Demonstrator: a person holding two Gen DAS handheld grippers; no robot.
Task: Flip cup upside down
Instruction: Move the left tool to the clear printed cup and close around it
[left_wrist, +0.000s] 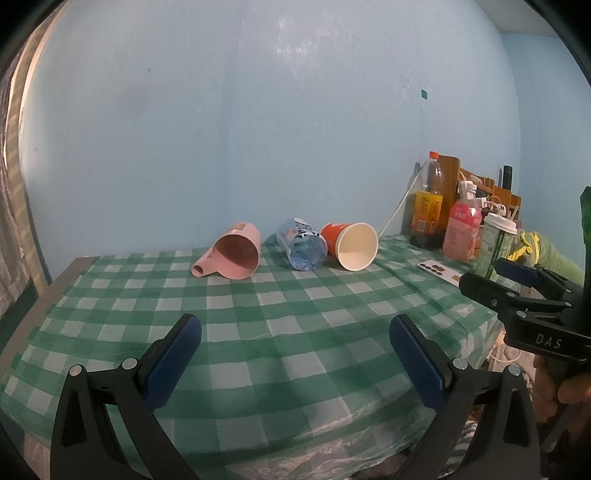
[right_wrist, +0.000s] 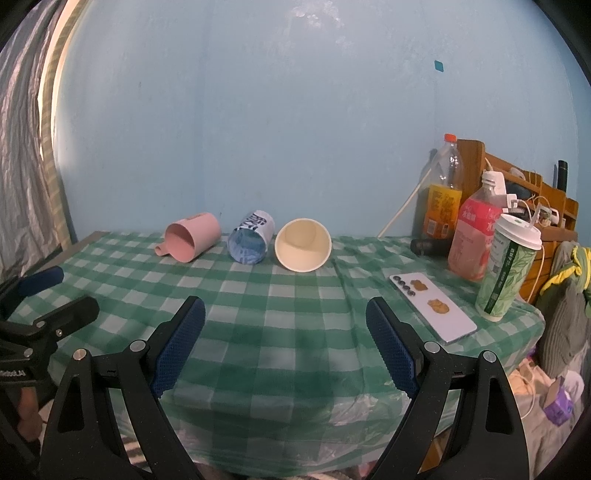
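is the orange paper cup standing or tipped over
Tipped over: the orange paper cup lies on its side on the checked tablecloth, mouth facing the camera.

A table (right_wrist: 79, 240) under a green checked cloth (right_wrist: 280, 317) carried a pink mug (right_wrist: 192, 236), a blue cup (right_wrist: 251, 240) and a paper cup (right_wrist: 303, 249) lying sideways mid-frame, with a phone (right_wrist: 432, 308), bottles (right_wrist: 471, 236) and a lidded cup (right_wrist: 508, 269) at right.

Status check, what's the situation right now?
Left hand-held gripper and right hand-held gripper open, empty. Pink handled mug, blue printed cup, orange paper cup on sides. Path unobstructed.

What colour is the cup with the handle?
Pink. The mug shows best in the left wrist view.
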